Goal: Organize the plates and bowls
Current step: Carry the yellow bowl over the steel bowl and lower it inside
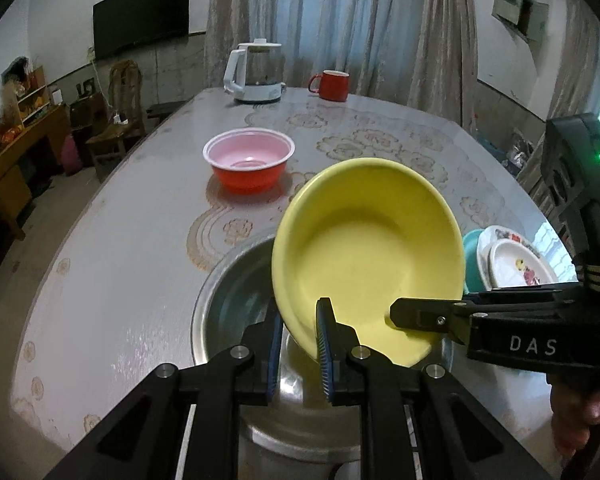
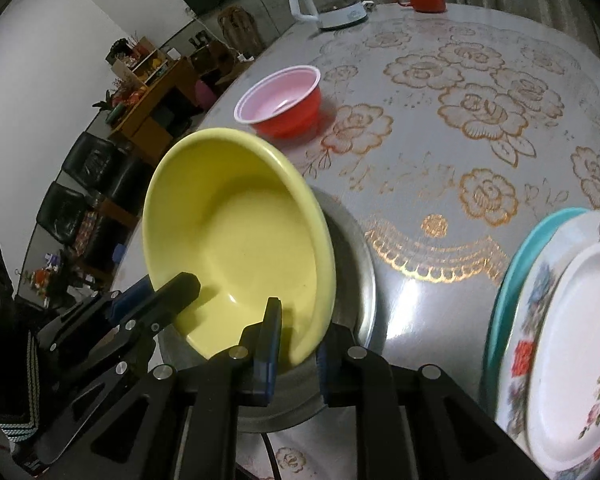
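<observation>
Gripping opposite rims, both grippers hold yellow bowl [image 1: 368, 240] over steel basin [image 1: 220, 300].

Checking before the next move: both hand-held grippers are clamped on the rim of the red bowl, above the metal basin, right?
Not quite. Both the left hand-held gripper and the right hand-held gripper clamp the rim of the yellow bowl, above the metal basin, as the left wrist view shows. The red bowl sits untouched farther back.

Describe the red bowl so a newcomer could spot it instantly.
Start at the floral-patterned table, then look past the metal basin toward the kettle. The red bowl stands alone mid-table: pink inside, white rim, unlike the handled red mug.
</observation>
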`<state>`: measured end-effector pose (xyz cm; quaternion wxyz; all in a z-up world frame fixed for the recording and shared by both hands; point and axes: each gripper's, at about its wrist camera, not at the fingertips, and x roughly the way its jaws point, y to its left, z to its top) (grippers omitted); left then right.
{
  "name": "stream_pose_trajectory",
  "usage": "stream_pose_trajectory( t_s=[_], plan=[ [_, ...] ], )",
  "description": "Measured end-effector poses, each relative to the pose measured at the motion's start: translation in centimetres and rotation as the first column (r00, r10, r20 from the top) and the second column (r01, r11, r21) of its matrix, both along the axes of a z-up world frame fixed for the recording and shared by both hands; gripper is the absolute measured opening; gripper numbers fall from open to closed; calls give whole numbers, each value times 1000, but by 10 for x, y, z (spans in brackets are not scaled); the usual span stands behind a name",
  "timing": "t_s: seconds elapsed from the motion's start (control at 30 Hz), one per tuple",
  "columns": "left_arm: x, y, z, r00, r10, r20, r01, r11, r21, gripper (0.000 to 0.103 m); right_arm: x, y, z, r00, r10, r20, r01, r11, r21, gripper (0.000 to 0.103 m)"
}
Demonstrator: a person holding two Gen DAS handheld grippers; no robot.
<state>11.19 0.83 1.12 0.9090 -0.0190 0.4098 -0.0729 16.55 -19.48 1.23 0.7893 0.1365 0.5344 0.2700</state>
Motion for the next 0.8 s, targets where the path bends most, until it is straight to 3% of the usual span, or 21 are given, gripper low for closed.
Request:
stream_pose_trajectory(
  t_s=[0.43,0.5,0.8],
  plan=[
    [1,11,-25,999,22,-48,-22,1000,2,18,-11,8,-5,1000,-9,-10,9,999,-31,19],
    [1,13,-31,998,24,-64,-24,1000,-1,18,-13,7,-1,1000,-19,11,19,998,-52,25],
    [0,13,-34,999,27,-44,-26,999,27,18,-17,10,0,998,-5,62,11,995,-102,24]
  ],
)
